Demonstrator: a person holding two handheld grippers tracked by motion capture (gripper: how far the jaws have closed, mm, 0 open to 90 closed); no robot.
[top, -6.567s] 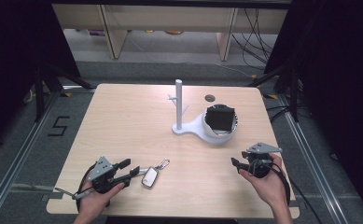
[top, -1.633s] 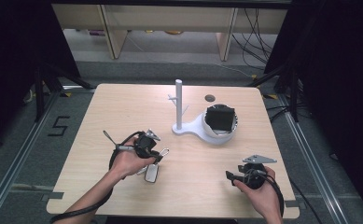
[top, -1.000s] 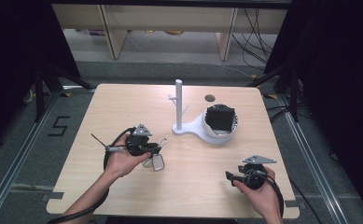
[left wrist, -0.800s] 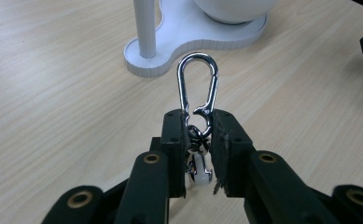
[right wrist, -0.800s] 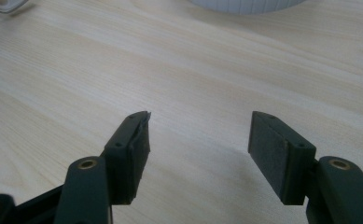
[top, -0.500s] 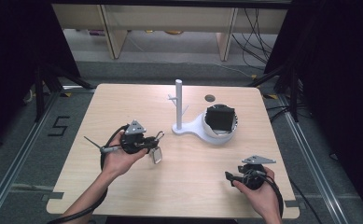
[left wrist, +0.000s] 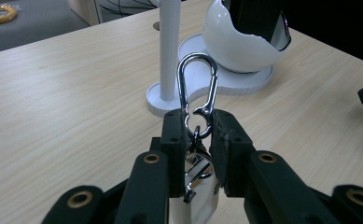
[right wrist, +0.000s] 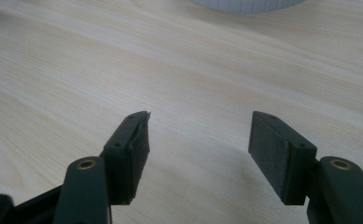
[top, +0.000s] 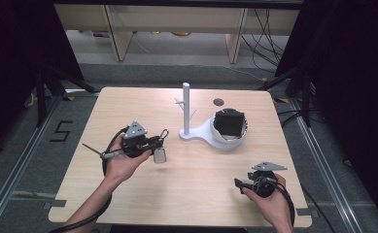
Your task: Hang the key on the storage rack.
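One key fob on a silver carabiner (left wrist: 197, 95), one white stand (top: 186, 110) with a single upright post and small pegs, one white bowl-shaped holder (top: 229, 130) with a dark block in it, one wooden table (top: 128, 204), and two grippers in two hands. That was the whole count.

The left gripper (top: 153, 143) was up off the tabletop, held level and aimed toward the post, the forearm reaching in from the bottom edge. Its jaws were pinched tight on the lower end of the carabiner, the clip's loop standing upright above the pads, and the fob (top: 160, 155) dangled below them, clear of the wood and a little short of the stand's base. In the left gripper view the loop lined up just beside the post.

The right gripper (top: 239, 183) sat low near the table's front right corner, its jaws spread wide with only bare wood between them.

Against the earliest frame, the fob had left the table near the front edge, and the left hand had carried it up and toward the stand. The right hand had barely shifted.
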